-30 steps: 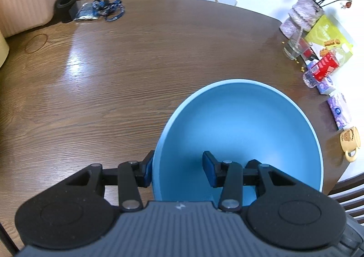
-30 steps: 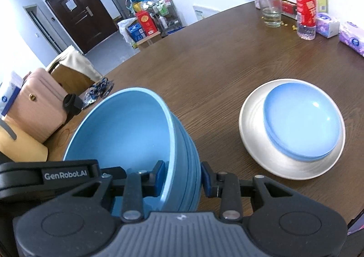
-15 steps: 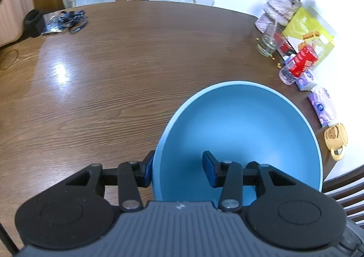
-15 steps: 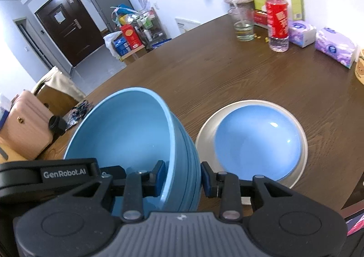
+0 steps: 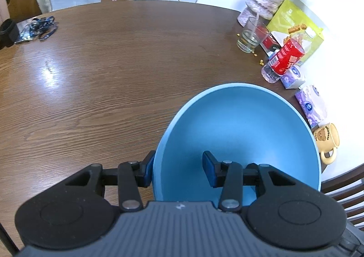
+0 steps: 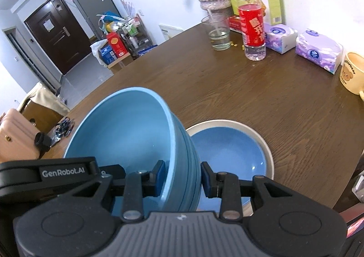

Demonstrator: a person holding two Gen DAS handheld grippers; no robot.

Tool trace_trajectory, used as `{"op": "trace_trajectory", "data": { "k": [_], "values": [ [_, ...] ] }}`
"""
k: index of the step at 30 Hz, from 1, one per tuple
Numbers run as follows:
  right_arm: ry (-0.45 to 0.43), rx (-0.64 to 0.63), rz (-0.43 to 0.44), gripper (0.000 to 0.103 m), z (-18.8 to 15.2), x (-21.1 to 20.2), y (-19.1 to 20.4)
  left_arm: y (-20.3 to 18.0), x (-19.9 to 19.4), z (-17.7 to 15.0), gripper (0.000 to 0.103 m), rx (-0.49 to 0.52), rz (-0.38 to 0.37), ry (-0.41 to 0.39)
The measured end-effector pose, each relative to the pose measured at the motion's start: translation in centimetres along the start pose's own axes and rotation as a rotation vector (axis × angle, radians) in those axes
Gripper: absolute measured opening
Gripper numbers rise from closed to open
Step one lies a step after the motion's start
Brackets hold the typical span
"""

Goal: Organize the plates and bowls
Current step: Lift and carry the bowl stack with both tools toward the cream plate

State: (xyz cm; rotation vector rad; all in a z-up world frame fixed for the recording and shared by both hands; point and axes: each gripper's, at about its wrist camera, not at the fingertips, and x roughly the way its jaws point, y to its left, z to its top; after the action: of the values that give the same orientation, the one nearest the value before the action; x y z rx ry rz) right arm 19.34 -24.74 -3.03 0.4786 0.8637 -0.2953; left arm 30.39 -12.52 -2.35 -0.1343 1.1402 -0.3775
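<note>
1. The left gripper [image 5: 177, 169] and right gripper [image 6: 182, 178] each pinch opposite rims of the tilted deep blue ceramic bowl [image 6: 127, 134], which is off the brown wooden table [image 5: 113, 75].
2. Just beside it lies a blue plate [image 6: 229, 152] on a cream plate [image 6: 266, 143].
3. A glass [image 6: 218, 34], red-labelled bottle [image 6: 251, 27] and tissue packs [image 6: 318, 51] stand well apart.

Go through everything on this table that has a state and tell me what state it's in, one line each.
Blue bowl: tilted, gripped on opposite rims by both grippers.
Left gripper: shut on the bowl's rim.
Right gripper: shut on the bowl's rim.
Blue plate: stacked on the white plate.
Water bottle: upright, capped.
Glass: upright, a little liquid inside.
Yellow mug: upright.
</note>
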Motion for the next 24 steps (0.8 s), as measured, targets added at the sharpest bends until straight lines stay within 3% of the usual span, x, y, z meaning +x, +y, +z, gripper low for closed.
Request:
{"op": "trace_trajectory", "data": {
  "k": [24],
  "values": [
    [0.08,0.015,-0.02,0.033,2.7,4.6,-6.0,-4.4,7.1,1.1,0.044,-0.025,0.019,0.07]
  ]
}}
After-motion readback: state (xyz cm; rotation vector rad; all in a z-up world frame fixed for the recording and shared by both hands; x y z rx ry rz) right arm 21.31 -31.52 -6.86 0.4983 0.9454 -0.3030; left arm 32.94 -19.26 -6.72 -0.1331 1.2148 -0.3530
